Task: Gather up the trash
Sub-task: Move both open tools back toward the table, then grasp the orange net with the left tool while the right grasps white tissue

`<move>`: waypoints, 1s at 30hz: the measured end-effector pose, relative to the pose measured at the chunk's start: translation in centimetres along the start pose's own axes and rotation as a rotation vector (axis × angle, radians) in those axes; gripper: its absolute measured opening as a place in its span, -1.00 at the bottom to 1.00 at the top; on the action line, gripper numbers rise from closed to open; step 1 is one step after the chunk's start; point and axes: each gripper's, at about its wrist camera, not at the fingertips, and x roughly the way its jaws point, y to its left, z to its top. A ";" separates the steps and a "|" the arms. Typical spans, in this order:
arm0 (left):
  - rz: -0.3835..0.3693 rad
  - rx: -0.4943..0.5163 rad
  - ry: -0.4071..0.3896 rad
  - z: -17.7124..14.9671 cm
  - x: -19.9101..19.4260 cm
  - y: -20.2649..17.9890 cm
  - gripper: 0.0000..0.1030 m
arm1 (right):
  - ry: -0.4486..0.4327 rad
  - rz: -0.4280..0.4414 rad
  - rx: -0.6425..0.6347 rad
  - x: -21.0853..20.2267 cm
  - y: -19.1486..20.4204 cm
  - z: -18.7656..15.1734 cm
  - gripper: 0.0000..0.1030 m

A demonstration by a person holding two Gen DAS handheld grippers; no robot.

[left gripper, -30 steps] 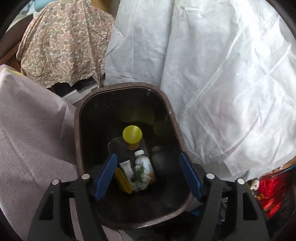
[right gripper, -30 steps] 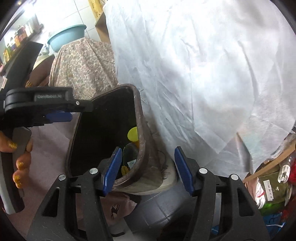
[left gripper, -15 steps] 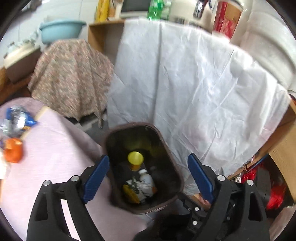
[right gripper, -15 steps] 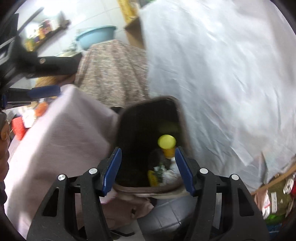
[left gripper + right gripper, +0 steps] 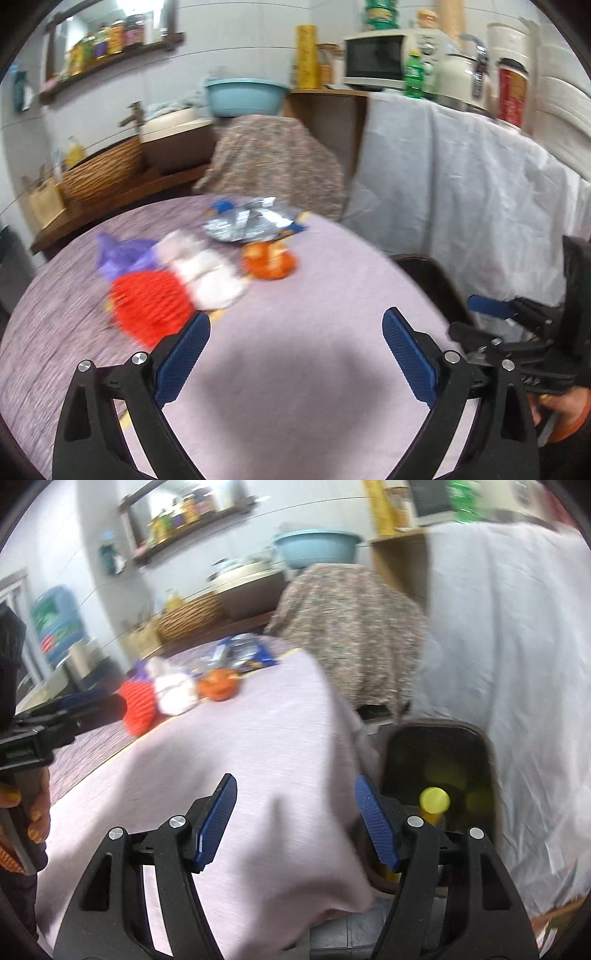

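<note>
Left gripper: your left gripper point(image 5: 295, 350) stands wide apart over the desk point(image 5: 303, 369); its jaws have just been opening and nothing lies between them.
Right gripper: your right gripper point(image 5: 295, 819) is partly spread above the desk's near corner; its jaws have just been opening too, and they grip nothing.
Desk: it wears a pale lilac cloth, bare under both grippers.
Trash on the desk: a cluster sits toward the far side, blurred in both views. You have a red mesh piece point(image 5: 147, 306), a white crumpled wad point(image 5: 207, 277) touching it, a purple scrap point(image 5: 122, 251) behind them, an orange item point(image 5: 269, 260) just beside the wad, and a silver and blue wrapper point(image 5: 251, 223) at the back.
Bin: the dark bin point(image 5: 484, 746) stands on the floor beside the desk, against the white sheet point(image 5: 517, 646).
Inside the bin: a bottle with a yellow cap point(image 5: 434, 800) shows; the rest you cannot make out.
Hands: your fingers point(image 5: 37, 812) wrap the left gripper's handle at the right view's left edge.
</note>
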 end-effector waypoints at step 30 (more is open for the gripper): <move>0.067 -0.290 0.056 -2.3 3.3 15.1 -0.68 | 0.058 0.105 -0.240 6.1 13.5 6.8 0.49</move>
